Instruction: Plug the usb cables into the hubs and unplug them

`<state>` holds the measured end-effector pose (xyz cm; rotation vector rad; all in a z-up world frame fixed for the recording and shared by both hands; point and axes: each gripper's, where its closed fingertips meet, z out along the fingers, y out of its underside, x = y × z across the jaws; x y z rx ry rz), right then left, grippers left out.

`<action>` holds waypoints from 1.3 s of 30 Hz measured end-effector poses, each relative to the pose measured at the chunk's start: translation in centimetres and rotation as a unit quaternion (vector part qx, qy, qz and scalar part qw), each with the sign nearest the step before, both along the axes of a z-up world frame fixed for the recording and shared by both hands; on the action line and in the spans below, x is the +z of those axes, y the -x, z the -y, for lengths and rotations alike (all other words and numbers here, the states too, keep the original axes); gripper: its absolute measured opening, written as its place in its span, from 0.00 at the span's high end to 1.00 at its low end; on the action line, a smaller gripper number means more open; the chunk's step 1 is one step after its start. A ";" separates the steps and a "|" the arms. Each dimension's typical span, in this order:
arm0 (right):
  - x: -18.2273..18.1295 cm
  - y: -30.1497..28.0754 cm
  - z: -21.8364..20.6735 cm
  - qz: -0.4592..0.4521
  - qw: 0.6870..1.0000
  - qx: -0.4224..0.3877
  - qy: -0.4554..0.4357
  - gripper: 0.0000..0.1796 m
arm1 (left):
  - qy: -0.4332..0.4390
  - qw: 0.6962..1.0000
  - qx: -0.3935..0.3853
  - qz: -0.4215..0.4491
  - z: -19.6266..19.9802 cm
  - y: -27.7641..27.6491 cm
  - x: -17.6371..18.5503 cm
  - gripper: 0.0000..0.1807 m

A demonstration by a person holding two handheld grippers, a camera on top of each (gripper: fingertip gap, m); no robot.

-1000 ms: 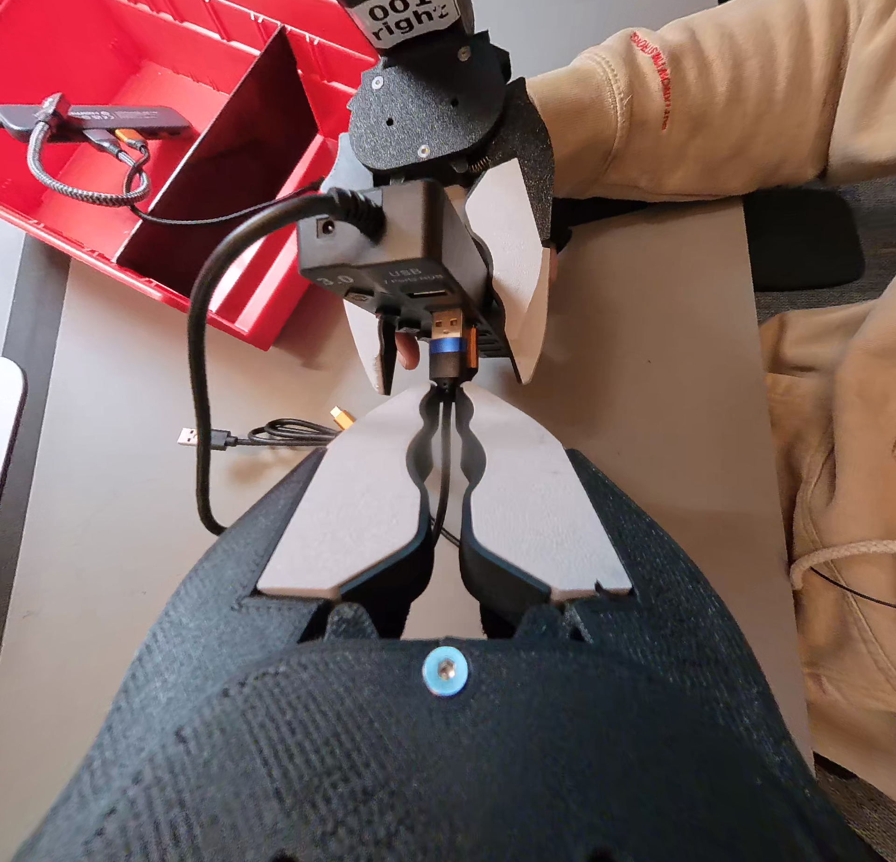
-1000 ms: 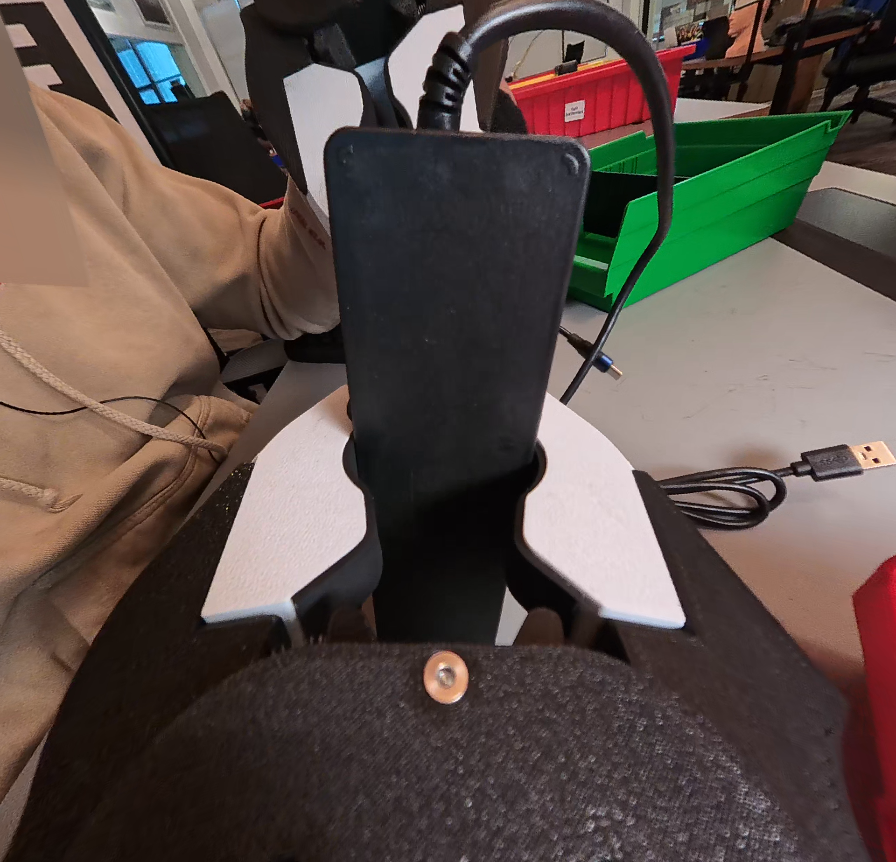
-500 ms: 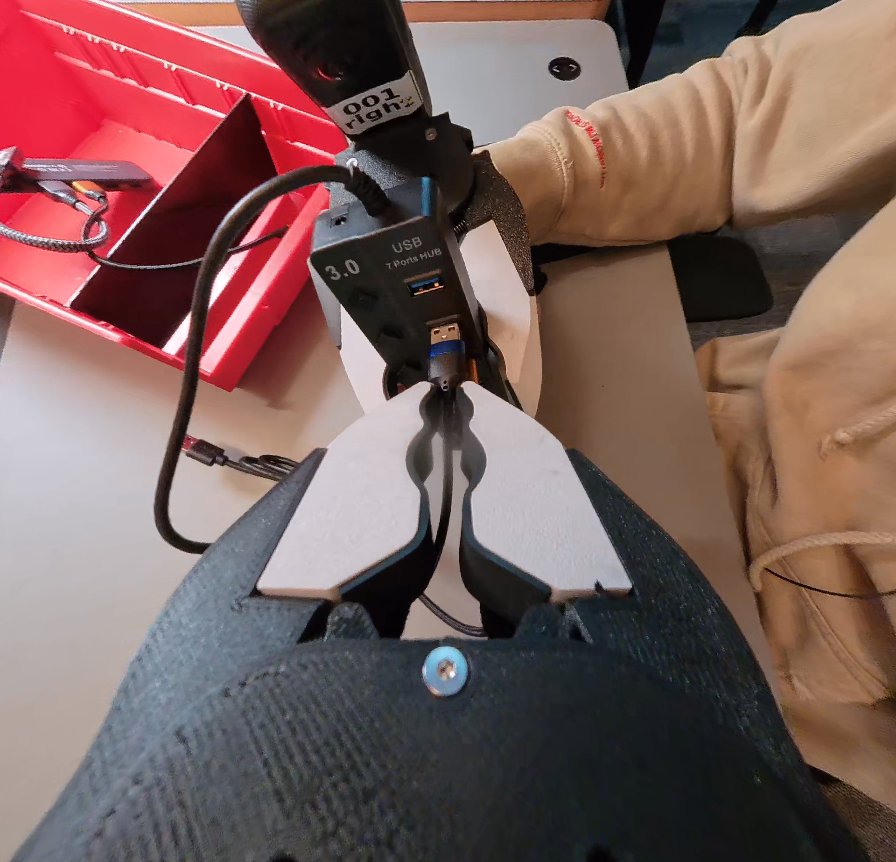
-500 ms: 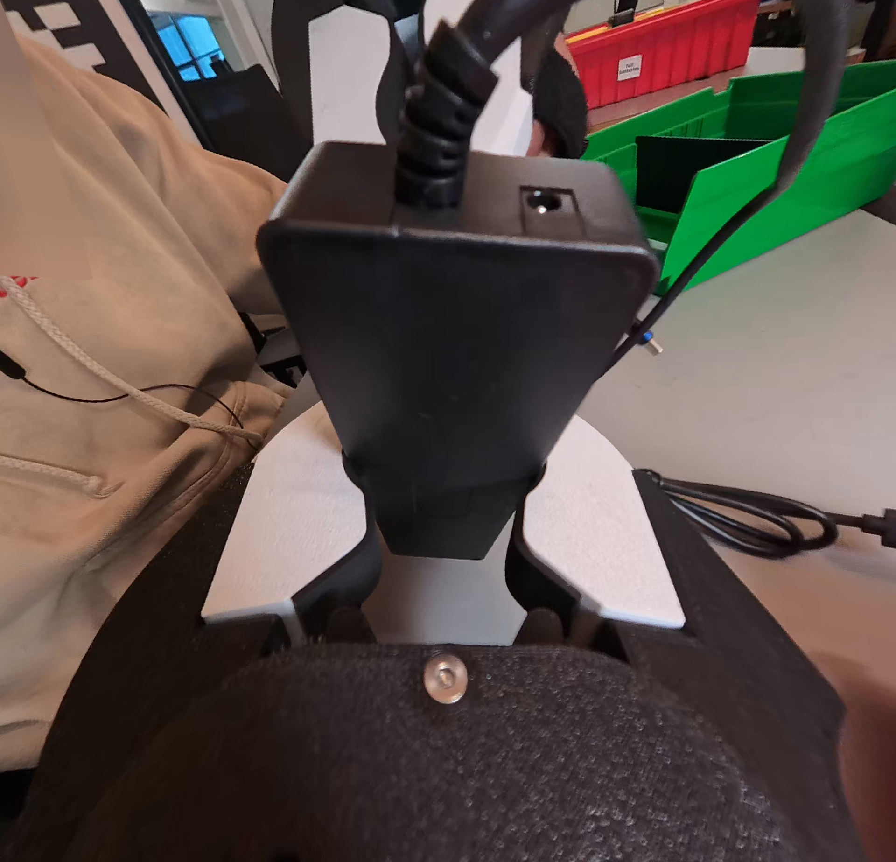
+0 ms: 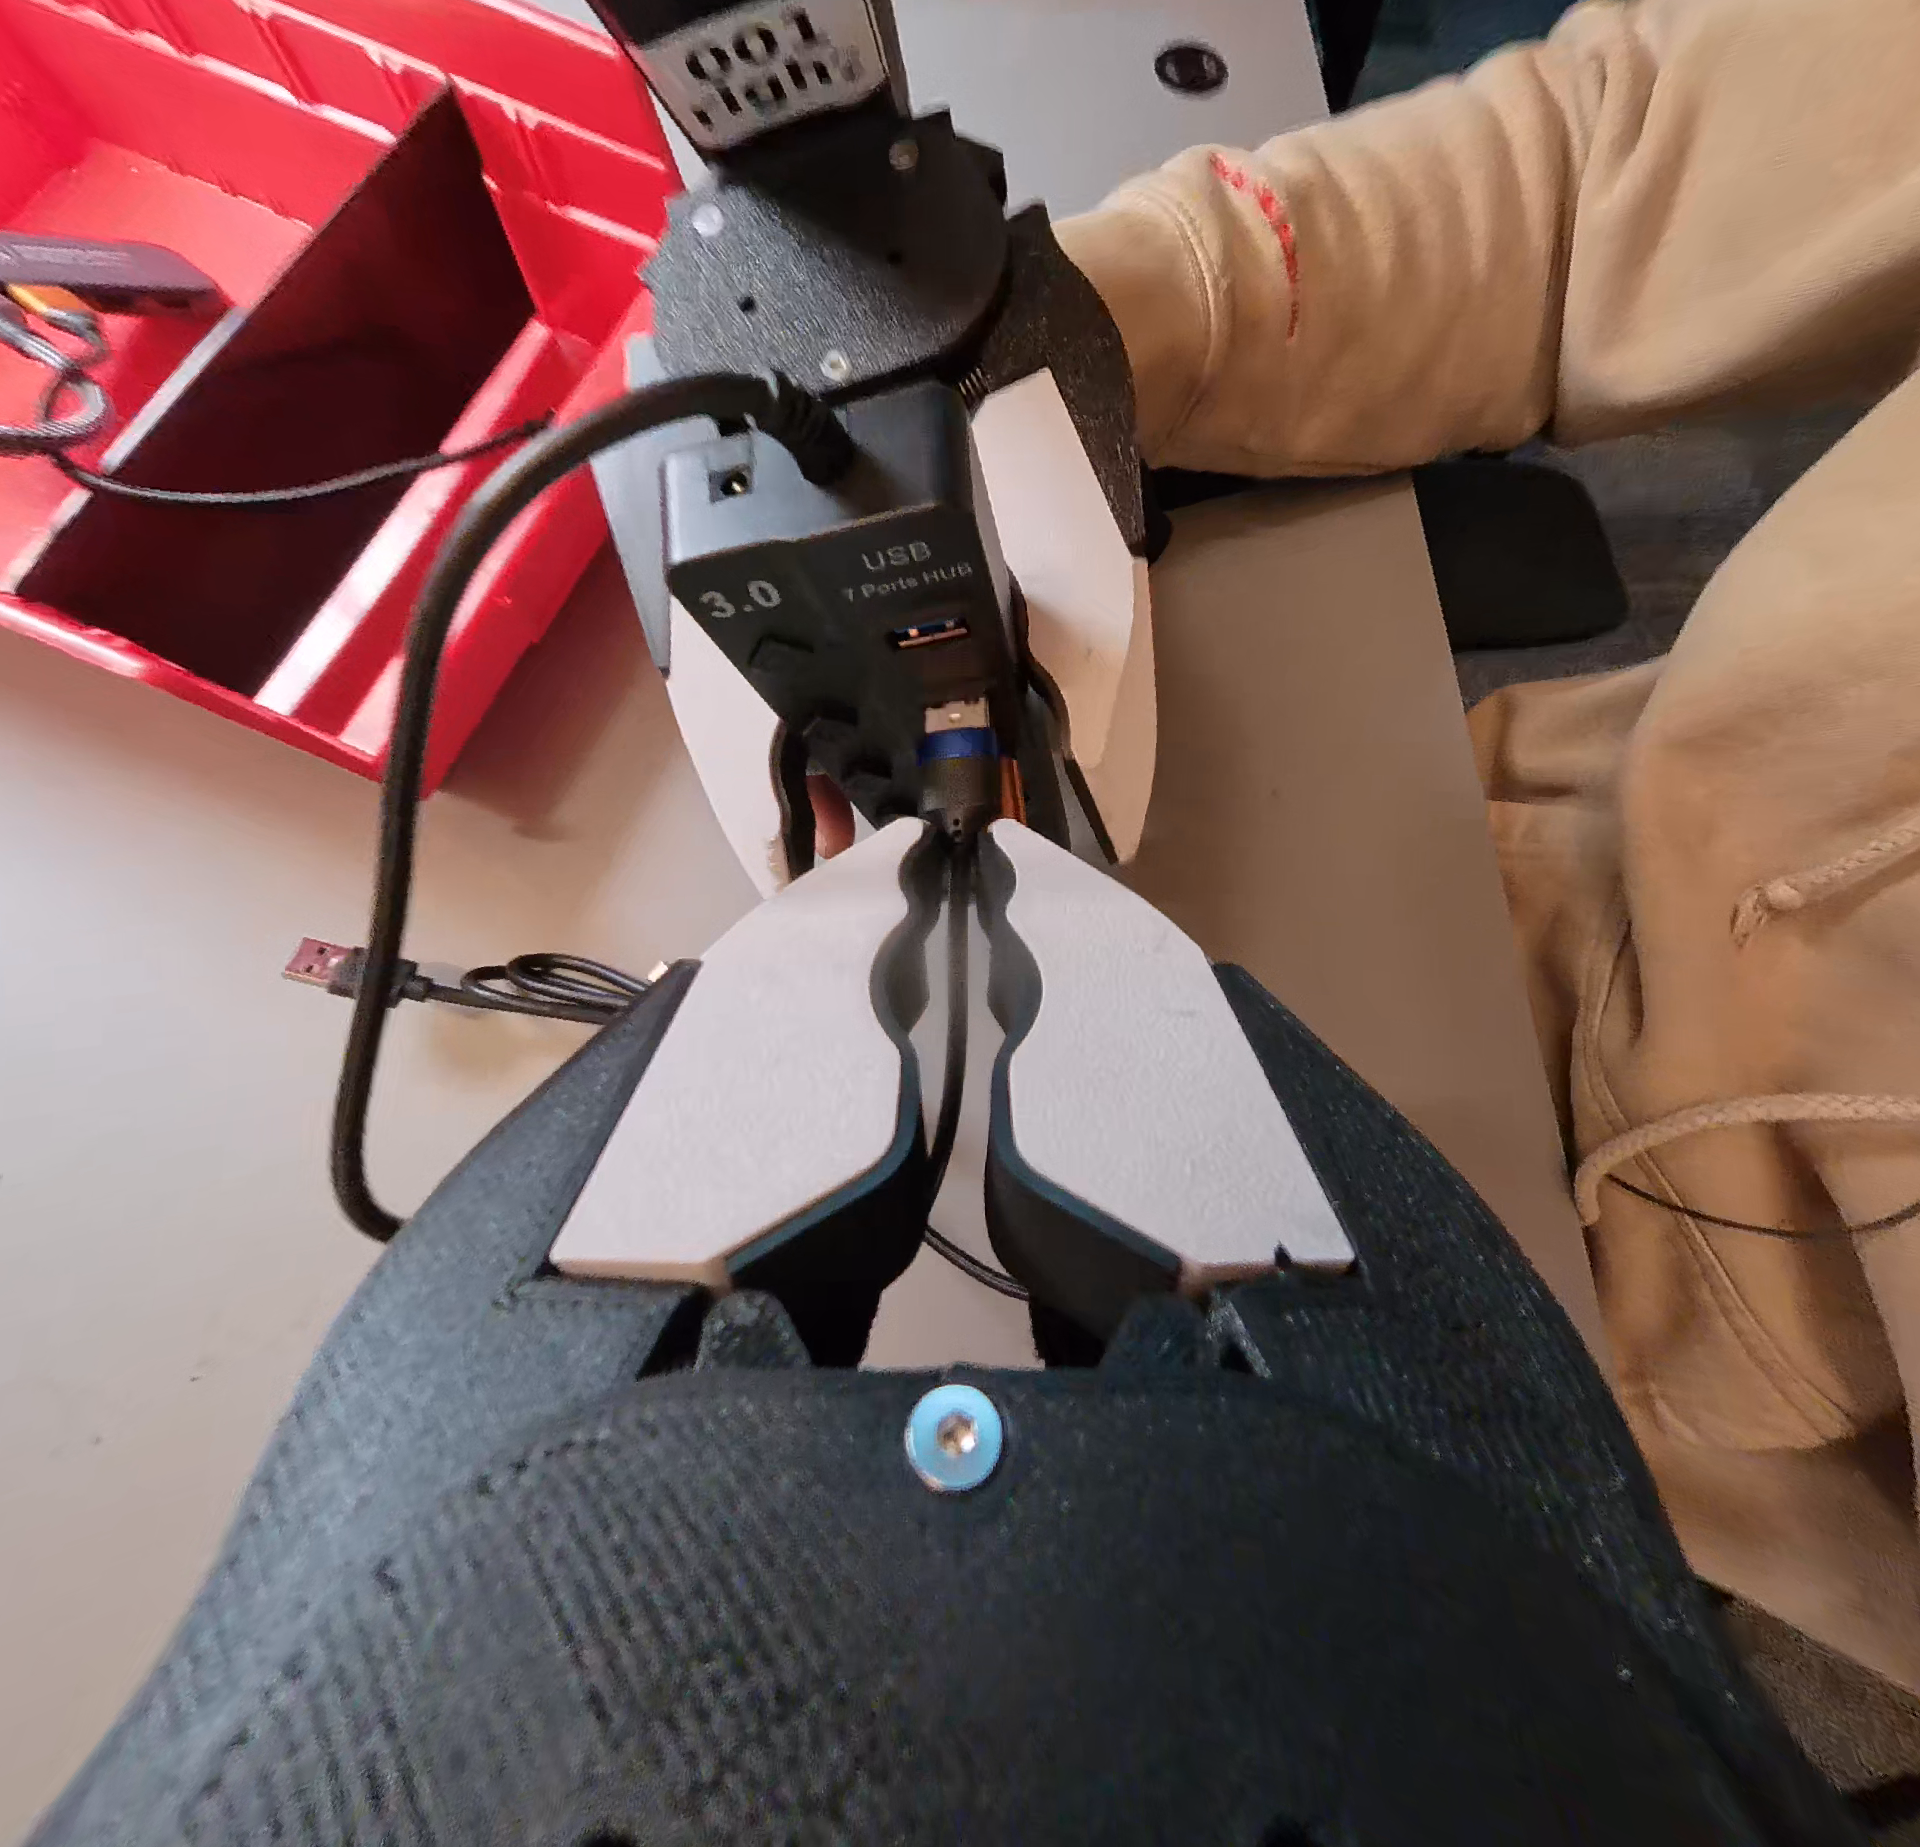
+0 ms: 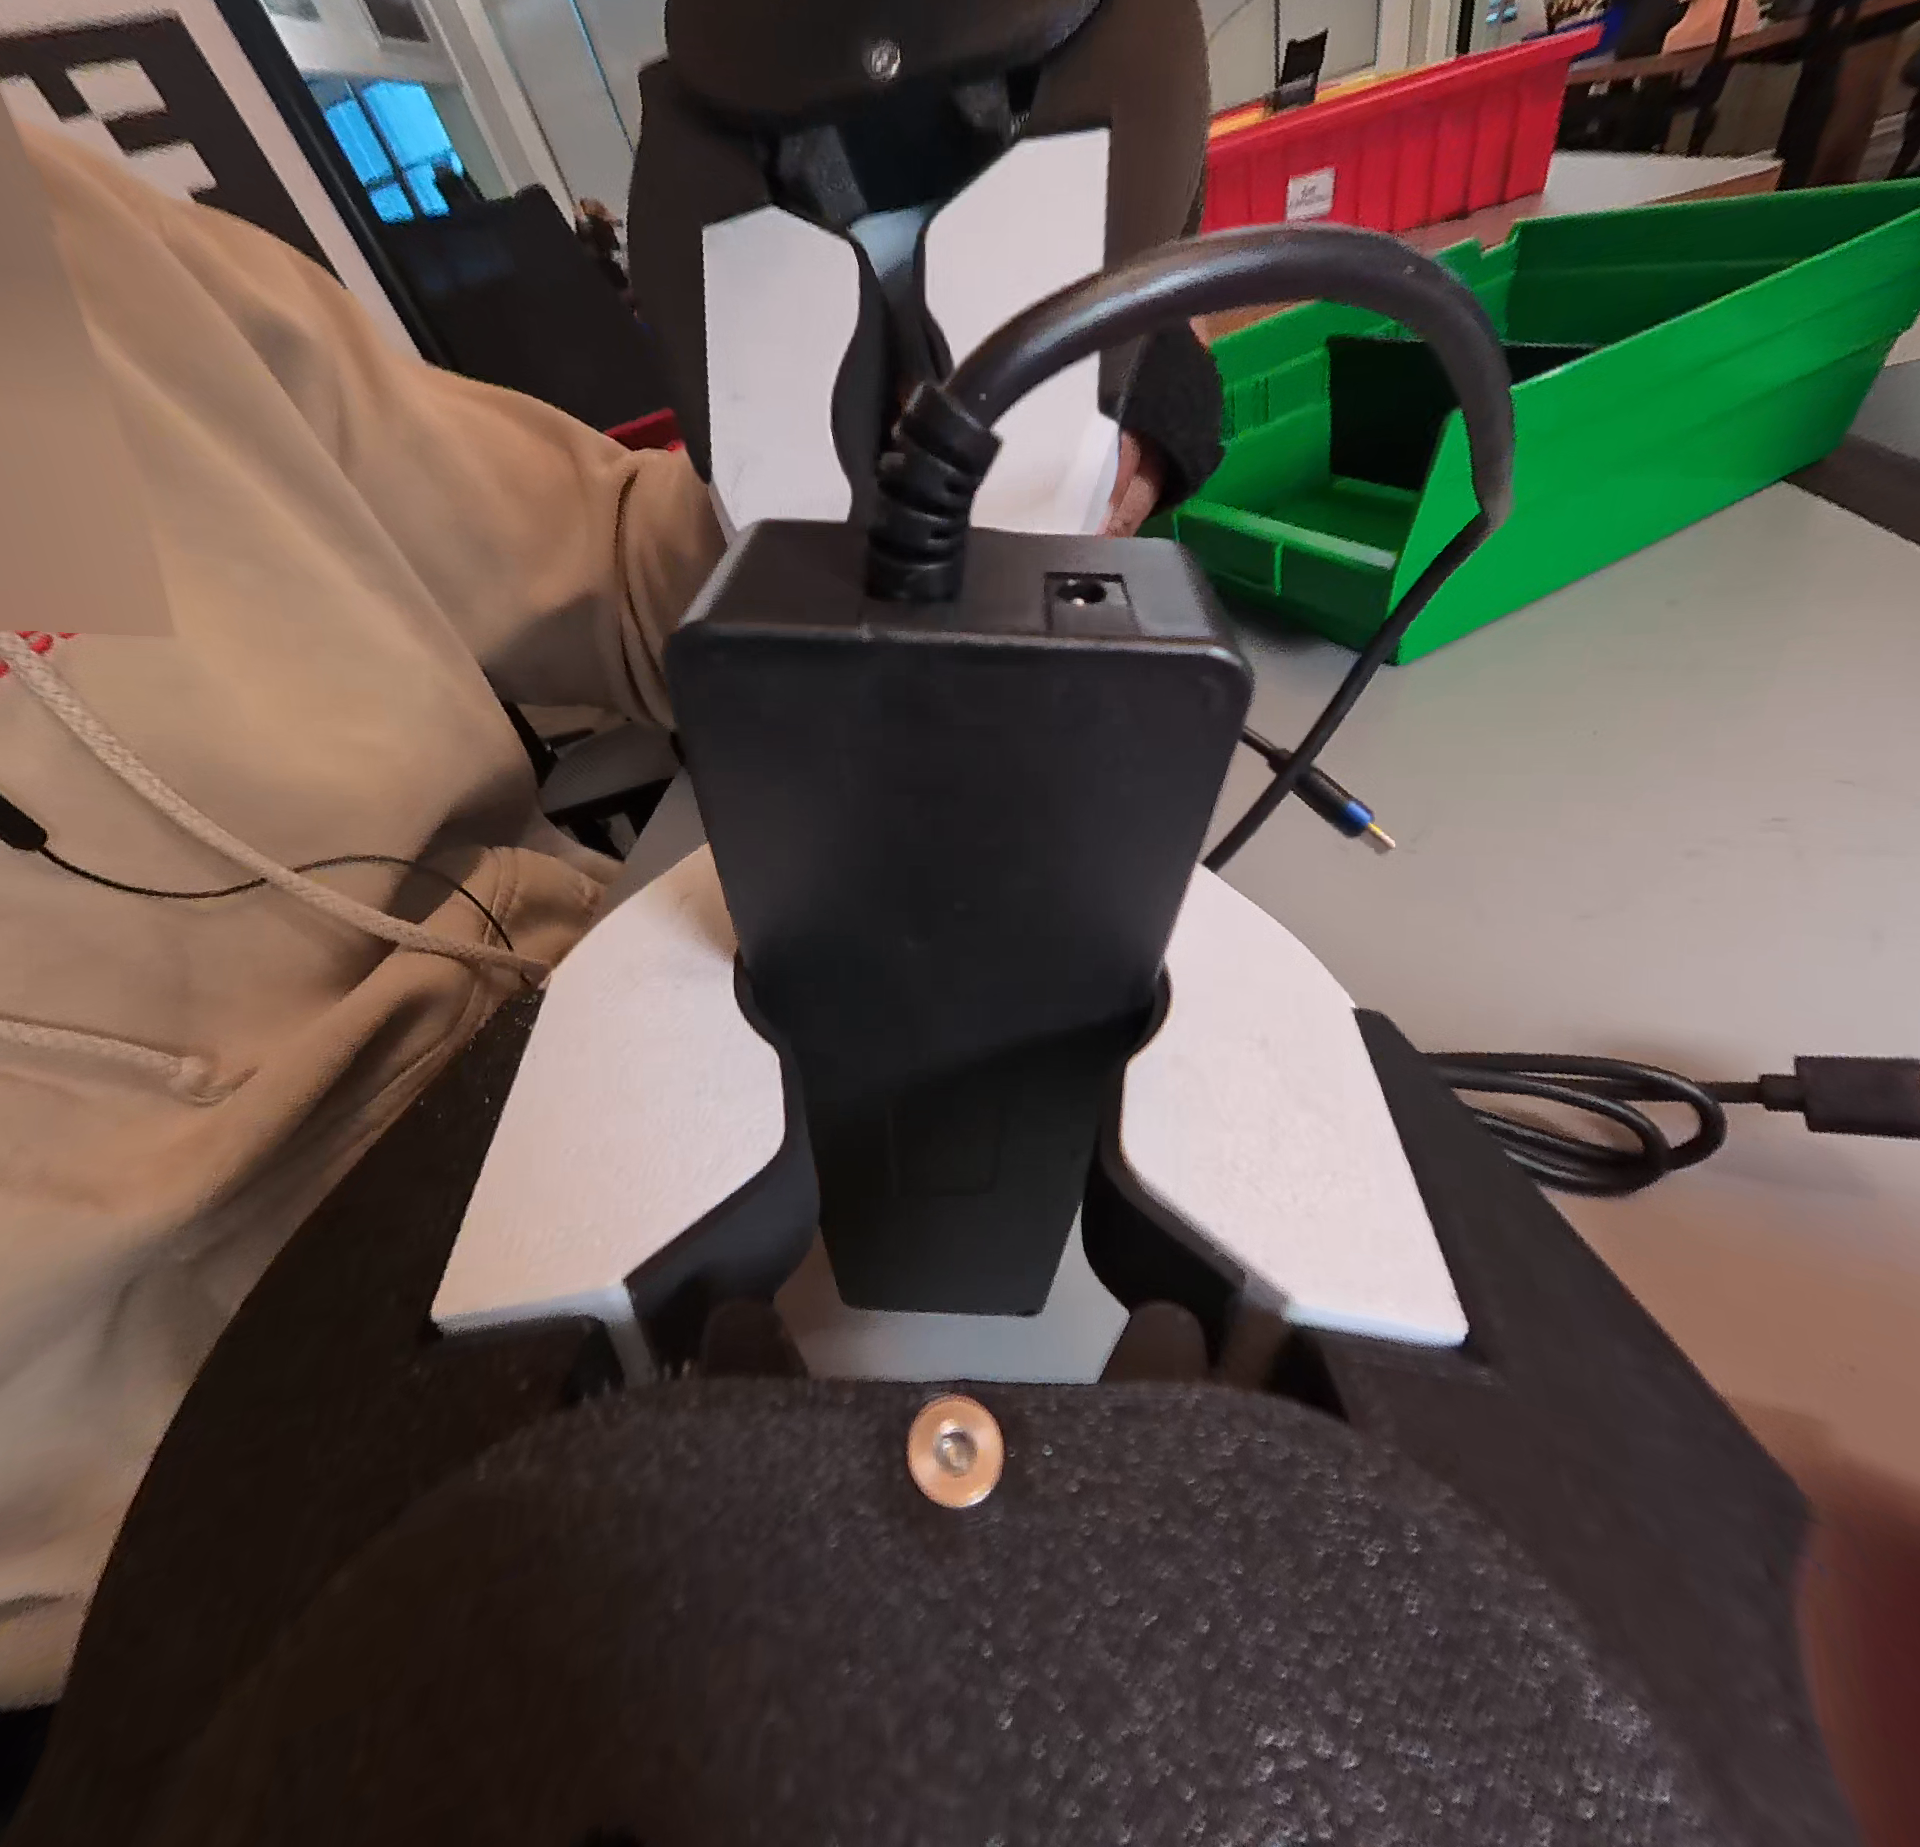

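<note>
My right gripper (image 6: 951,904) is shut on a black multi-port USB hub (image 6: 956,862) and holds it above the table, thick-cord end away from me. In the left wrist view the hub (image 5: 831,571) faces me with its port side. My left gripper (image 5: 954,847) is shut on a thin black USB cable just behind its blue-ringed plug (image 5: 954,758). The plug's metal tip is at the port below the blue port (image 5: 935,639); some metal still shows. The left gripper (image 6: 894,343) shows behind the hub in the right wrist view.
A red bin (image 5: 260,509) at left holds a second hub (image 5: 104,265) with cables. A loose USB cable (image 5: 332,966) lies on the grey table. A green bin (image 6: 1662,395) stands at right, with a cable's small blue-ringed end (image 6: 1351,821) beside it. A beige sleeve (image 5: 1455,239) is at right.
The hub has tilted so its port face turns toward my left gripper. The plug's tip has come up against a port. Both grippers have stayed shut.
</note>
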<state>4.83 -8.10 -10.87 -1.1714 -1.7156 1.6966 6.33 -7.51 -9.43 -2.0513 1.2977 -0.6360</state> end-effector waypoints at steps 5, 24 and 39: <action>0.4 -0.1 -0.1 -0.013 1.000 -0.003 0.001 0.65 | 0.000 1.000 0.001 0.026 0.0 -0.3 0.3 0.97; 0.5 0.4 -1.1 -0.024 0.998 -0.052 -0.032 0.65 | 0.017 0.995 0.009 0.098 -0.8 -0.6 0.5 0.97; 1.9 0.1 -3.0 -0.044 0.994 -0.099 -0.034 0.67 | 0.019 0.996 0.010 0.083 -1.1 1.4 0.1 0.97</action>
